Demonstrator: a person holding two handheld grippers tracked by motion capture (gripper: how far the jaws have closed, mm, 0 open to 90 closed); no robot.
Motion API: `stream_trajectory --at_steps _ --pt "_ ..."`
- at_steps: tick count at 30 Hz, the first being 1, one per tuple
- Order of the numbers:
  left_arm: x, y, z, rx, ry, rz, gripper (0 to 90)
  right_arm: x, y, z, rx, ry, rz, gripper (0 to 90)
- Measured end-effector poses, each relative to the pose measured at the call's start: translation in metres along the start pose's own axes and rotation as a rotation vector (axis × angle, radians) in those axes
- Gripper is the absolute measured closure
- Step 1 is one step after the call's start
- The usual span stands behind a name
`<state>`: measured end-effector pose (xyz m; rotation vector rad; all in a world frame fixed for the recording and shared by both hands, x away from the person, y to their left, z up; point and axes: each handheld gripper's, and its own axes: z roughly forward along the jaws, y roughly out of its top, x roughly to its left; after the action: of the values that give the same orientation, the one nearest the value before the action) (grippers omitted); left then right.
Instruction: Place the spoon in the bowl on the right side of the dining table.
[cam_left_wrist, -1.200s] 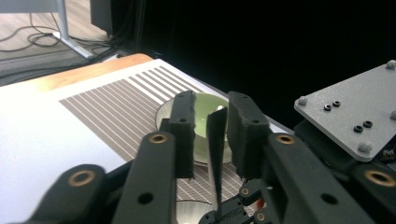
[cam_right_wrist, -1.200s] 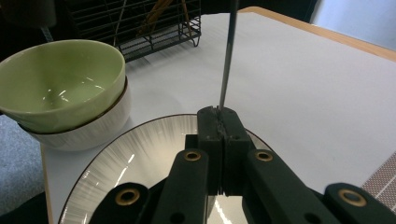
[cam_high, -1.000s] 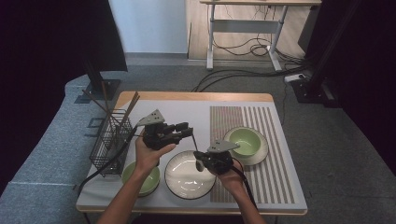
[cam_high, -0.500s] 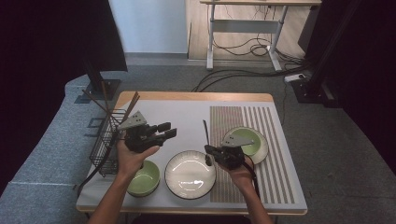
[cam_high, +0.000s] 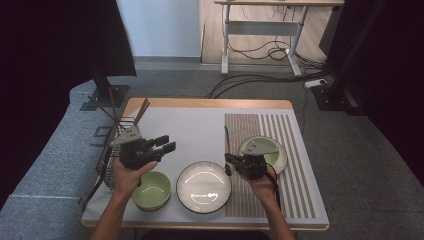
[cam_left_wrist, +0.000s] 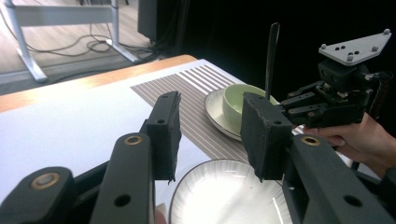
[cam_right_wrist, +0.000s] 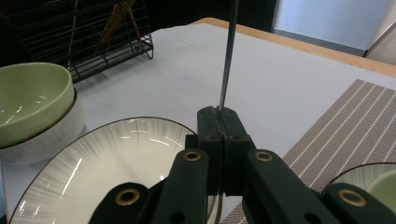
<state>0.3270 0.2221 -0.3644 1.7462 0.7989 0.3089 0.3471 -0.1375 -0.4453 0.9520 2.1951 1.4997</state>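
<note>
High view, left gripper (cam_high: 166, 143) near the counter's left edge beside the rack (cam_high: 107, 150), jaws just opening with nothing between, right gripper (cam_high: 231, 161) between plate (cam_high: 203, 186) and striped mat (cam_high: 270, 150), right gripper view, jaws clenched on a thin dark utensil (cam_right_wrist: 229, 56), perhaps a spoon, standing upright.

Green bowl (cam_high: 151, 190); white plate (cam_high: 203, 186), dark rim; brown-striped mat (cam_high: 280, 145); utensil (cam_right_wrist: 229, 56) seemingly dark.

Bare mat (cam_high: 195, 135) btwn rack (cam_high: 112, 150), bowl (cam_high: 262, 150)
</note>
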Motion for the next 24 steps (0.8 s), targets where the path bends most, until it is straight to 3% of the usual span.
stream_trajectory --at_steps 12,24 --pt "0.01 -0.015 -0.021 0.006 0.023 -0.021 57.6 -0.01 -0.001 -0.009 -0.018 -0.03 0.026 89.6" --pt "0.007 -0.029 -0.034 0.03 0.045 0.003 56.9 -0.018 -0.002 -0.015 -0.021 -0.054 0.04 89.5"
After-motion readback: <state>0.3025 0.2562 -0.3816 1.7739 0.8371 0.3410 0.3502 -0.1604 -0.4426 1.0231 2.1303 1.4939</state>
